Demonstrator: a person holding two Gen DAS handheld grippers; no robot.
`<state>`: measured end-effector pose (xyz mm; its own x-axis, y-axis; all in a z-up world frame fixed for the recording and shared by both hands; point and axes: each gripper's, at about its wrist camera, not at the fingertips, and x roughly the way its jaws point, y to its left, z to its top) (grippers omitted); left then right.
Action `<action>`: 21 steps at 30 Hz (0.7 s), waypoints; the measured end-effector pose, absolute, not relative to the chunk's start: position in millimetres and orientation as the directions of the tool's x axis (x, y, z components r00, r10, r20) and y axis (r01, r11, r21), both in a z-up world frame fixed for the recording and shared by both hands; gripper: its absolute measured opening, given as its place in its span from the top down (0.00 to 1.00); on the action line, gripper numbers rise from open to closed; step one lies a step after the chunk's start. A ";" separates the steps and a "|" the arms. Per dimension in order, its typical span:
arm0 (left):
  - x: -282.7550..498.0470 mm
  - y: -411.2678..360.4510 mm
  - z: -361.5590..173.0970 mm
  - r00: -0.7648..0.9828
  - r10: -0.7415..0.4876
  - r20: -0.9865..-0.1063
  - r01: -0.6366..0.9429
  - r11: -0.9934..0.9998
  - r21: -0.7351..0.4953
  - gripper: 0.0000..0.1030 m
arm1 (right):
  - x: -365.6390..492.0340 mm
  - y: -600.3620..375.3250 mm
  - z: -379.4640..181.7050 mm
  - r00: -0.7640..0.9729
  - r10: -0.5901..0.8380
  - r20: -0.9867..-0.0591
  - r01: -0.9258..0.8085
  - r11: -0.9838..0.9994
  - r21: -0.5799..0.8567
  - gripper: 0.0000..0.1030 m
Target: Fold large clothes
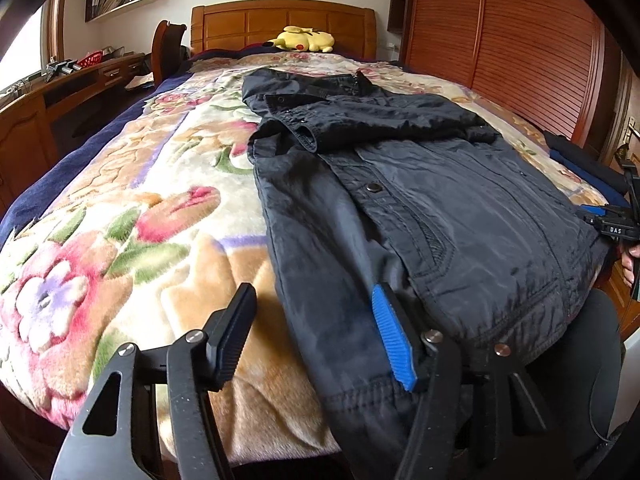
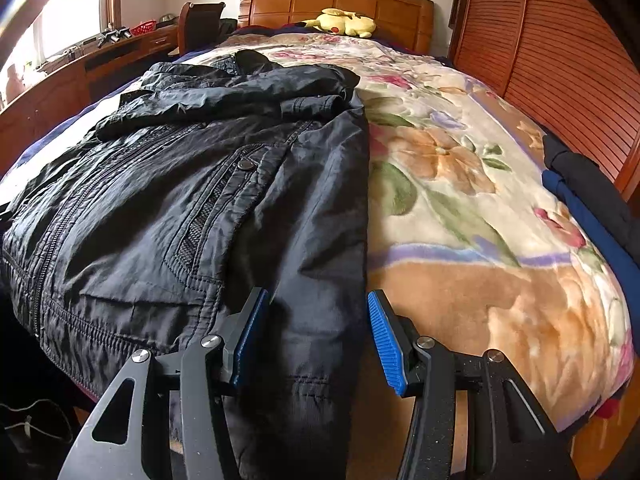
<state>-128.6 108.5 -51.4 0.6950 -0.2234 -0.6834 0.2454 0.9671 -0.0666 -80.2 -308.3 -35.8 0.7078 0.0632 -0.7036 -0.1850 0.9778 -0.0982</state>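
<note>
A dark navy jacket (image 1: 420, 184) lies front up on the floral blanket (image 1: 140, 208) of a bed, one sleeve folded across its chest. My left gripper (image 1: 316, 328) is open at the bed's near edge, its jaws straddling the jacket's left sleeve near the cuff. In the right wrist view the jacket (image 2: 168, 200) fills the left half. My right gripper (image 2: 316, 332) is open, its jaws either side of the right sleeve just above the cuff (image 2: 304, 396). The right gripper also shows at the far right of the left wrist view (image 1: 616, 228).
A yellow plush toy (image 1: 304, 39) lies by the wooden headboard (image 1: 280, 20). A wooden desk (image 1: 48, 92) and chair stand left of the bed. A slatted wooden wardrobe (image 2: 560, 60) runs along the right. Dark folded clothes (image 2: 588, 192) lie at the bed's right edge.
</note>
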 end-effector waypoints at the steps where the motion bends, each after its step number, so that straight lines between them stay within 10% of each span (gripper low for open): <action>1: -130.0 108.0 -51.5 0.696 -0.223 -0.683 0.245 0.967 -0.066 0.40 | -81.9 -309.1 -35.8 0.704 0.071 -0.707 -0.185 0.979 -0.087 0.49; 15: -136.6 97.7 -46.6 0.698 -0.247 -0.672 0.282 0.958 -0.059 0.88 | -74.4 -304.7 -38.1 0.670 0.172 -0.723 -0.254 0.967 -0.006 0.81; 21: -141.2 100.7 -23.7 0.722 -0.279 -0.633 0.292 0.953 -0.086 0.95 | -90.2 -309.3 -16.4 0.737 0.224 -0.637 -0.265 0.964 0.032 0.91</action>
<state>-141.2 100.7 -23.7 0.7223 -0.2787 -0.6329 0.2918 0.9526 -0.0865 -90.2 -309.3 -16.4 0.7374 0.2242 -0.6372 -0.2653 0.9636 0.0320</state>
